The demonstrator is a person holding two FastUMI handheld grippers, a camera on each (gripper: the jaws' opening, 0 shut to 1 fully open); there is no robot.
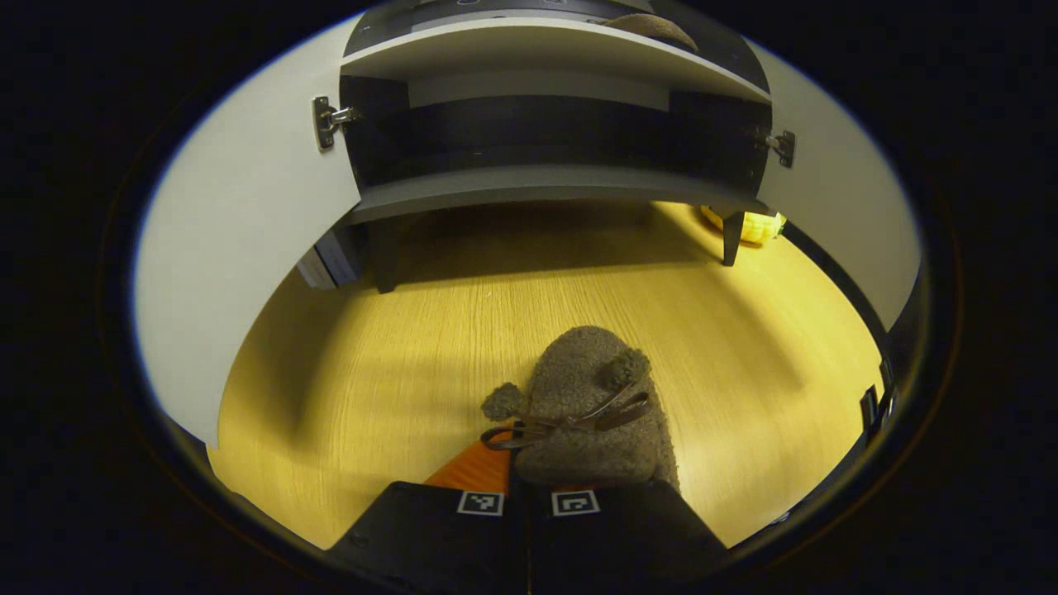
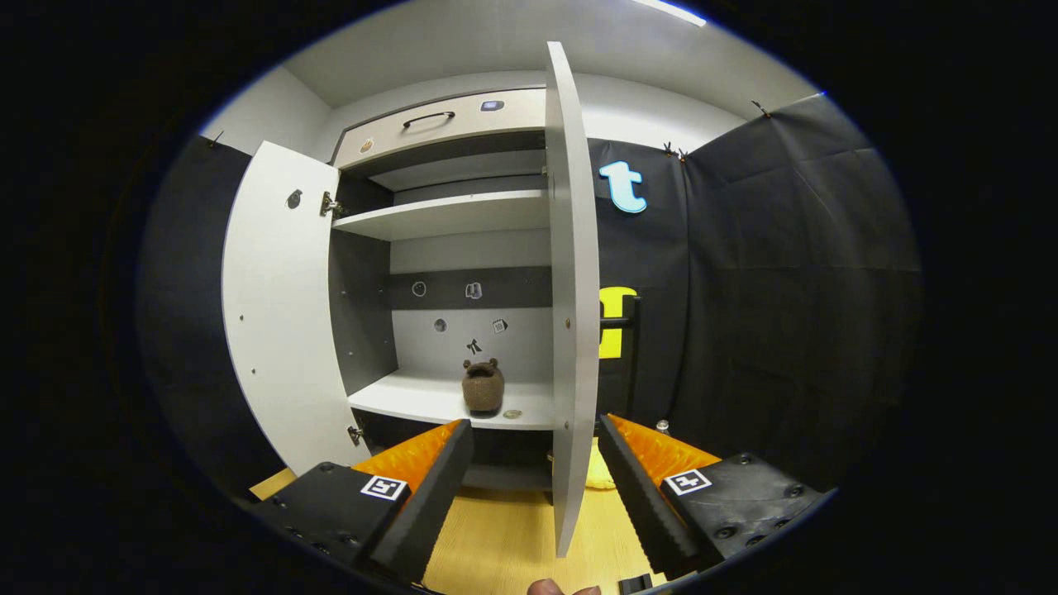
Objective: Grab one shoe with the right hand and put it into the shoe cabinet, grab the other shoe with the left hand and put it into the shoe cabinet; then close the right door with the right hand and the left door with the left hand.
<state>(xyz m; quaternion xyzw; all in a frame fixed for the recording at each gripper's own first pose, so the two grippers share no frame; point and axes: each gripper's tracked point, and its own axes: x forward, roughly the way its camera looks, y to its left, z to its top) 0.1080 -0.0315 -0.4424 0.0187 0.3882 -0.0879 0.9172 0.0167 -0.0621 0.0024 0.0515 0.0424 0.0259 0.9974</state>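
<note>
Left hand-held gripper (image 1: pixel 529 487): fingers together, clamped on the heel end of a slipper (image 1: pixel 591 413); the toe pointed ahead, toward the cabinet (image 1: pixel 537 186).
Slipper, left: fuzzy, with a bow on top; it sat low over the floor (image 1: pixel 397 330), and I could not tell whether it was lifted or resting there.
Right hand-held gripper (image 2: pixel 529 479): fingers wide apart, holding nothing; the edge of the right door (image 2: pixel 570 297) stood between them, touching neither.
Slipper, right (image 2: pixel 483 387): on the lower shelf (image 2: pixel 413 401), ahead of the right gripper and a little to its left, upright, heel outward.
Doors: left door (image 2: pixel 277 322) swung fully open; right door open, edge-on to the right gripper.
Stage (judged): one slipper shelved, second gripped, both doors not yet closed.
Risk 1: the grip was at the soft heel only, so the slipper could sag or slip out during the lift.
Risk 2: the toe could catch the shelf front if raised too little.
Risk 3: closing the right door early would block the left gripper's path or strike it.
Risk 4: the second slipper could knock the first one over if pushed in along the same line.
</note>
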